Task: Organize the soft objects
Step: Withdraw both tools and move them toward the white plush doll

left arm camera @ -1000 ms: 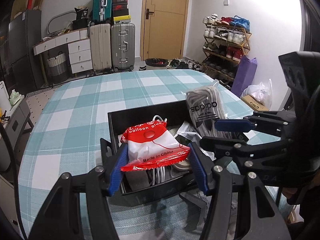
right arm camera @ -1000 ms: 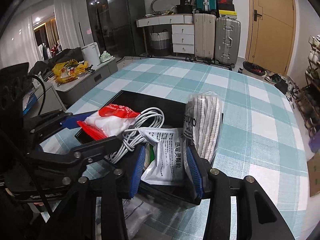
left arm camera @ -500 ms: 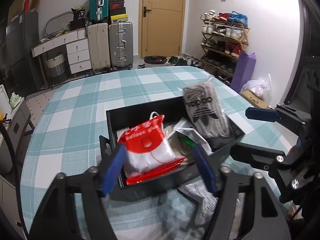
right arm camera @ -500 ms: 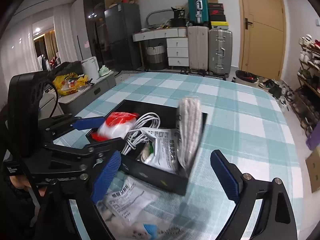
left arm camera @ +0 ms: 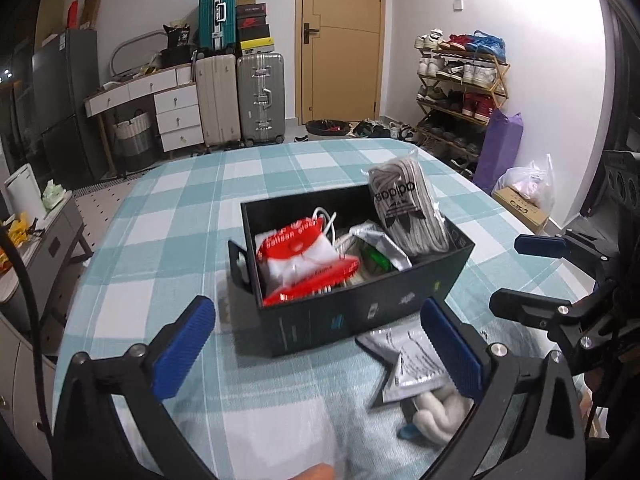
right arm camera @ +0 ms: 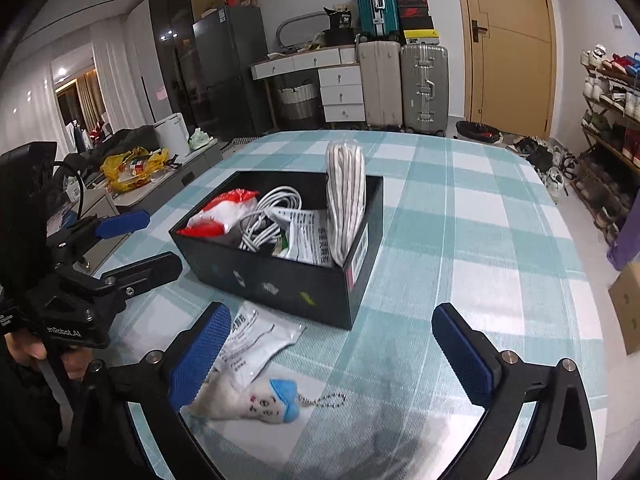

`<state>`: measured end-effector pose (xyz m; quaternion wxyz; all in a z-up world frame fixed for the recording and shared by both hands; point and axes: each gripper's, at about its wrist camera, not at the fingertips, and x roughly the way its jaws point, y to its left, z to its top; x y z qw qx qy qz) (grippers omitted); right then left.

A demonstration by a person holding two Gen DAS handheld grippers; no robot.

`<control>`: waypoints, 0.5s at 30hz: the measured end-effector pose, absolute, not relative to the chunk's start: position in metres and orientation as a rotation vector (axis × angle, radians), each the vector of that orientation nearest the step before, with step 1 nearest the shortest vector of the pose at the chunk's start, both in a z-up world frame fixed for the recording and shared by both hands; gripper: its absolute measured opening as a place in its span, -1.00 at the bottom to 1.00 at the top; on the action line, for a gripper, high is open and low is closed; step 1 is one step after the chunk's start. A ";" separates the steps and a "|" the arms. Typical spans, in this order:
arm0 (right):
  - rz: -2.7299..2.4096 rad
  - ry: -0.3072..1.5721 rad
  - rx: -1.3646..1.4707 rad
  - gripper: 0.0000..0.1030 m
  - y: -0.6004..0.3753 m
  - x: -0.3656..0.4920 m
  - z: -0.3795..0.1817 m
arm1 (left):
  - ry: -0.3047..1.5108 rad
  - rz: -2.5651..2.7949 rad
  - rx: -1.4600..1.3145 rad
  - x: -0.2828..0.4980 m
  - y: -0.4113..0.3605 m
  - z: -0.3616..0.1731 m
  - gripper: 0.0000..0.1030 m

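A black box (left arm camera: 360,312) (right arm camera: 280,284) stands on the checked table. In it lie a red and white balloon pack (left arm camera: 298,256) (right arm camera: 222,216), a white cable coil (right arm camera: 268,216), a silver pouch (left arm camera: 380,248) (right arm camera: 308,240) and an upright pack of grey Adidas socks (left arm camera: 404,208) (right arm camera: 345,200). In front of the box lie a silver packet (left arm camera: 412,360) (right arm camera: 256,338) and a white plush keychain (left arm camera: 436,416) (right arm camera: 256,402). My left gripper (left arm camera: 320,352) (right arm camera: 132,240) is open and empty, back from the box. My right gripper (right arm camera: 332,356) (left arm camera: 524,276) is open and empty above the near table.
The table (left arm camera: 168,216) (right arm camera: 480,208) has a teal and white checked cloth. Suitcases (left arm camera: 240,100), drawers, a door and a shoe rack (left arm camera: 460,92) stand beyond the far edge. A low cabinet (right arm camera: 160,184) with bags stands to the left.
My left gripper let go of the balloon pack and my right let go of the sock pack. Both opened and drew back from the box, which brings the packet and plush into view.
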<state>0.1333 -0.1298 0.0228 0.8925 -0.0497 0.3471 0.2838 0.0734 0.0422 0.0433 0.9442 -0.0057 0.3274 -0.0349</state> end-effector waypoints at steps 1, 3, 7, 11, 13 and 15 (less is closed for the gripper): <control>0.591 0.723 -0.107 0.99 -0.129 0.133 0.022 | 0.672 -0.070 -0.014 0.072 0.042 0.042 1.00; 0.605 0.730 -0.111 0.99 -0.129 0.130 0.021 | 0.679 -0.069 -0.015 0.068 0.040 0.038 1.00; 0.640 0.743 -0.139 0.99 -0.125 0.124 0.017 | 0.695 -0.034 -0.014 0.065 0.040 0.030 1.00; 0.688 0.762 -0.169 0.99 -0.117 0.118 0.012 | 0.696 -0.015 -0.009 0.060 0.041 0.030 1.00; 0.705 0.773 -0.193 0.99 -0.113 0.115 0.009 | 0.691 -0.012 -0.011 0.057 0.041 0.030 1.00; 0.715 0.792 -0.220 0.99 -0.108 0.113 0.005 | 0.694 -0.016 -0.007 0.056 0.042 0.029 1.00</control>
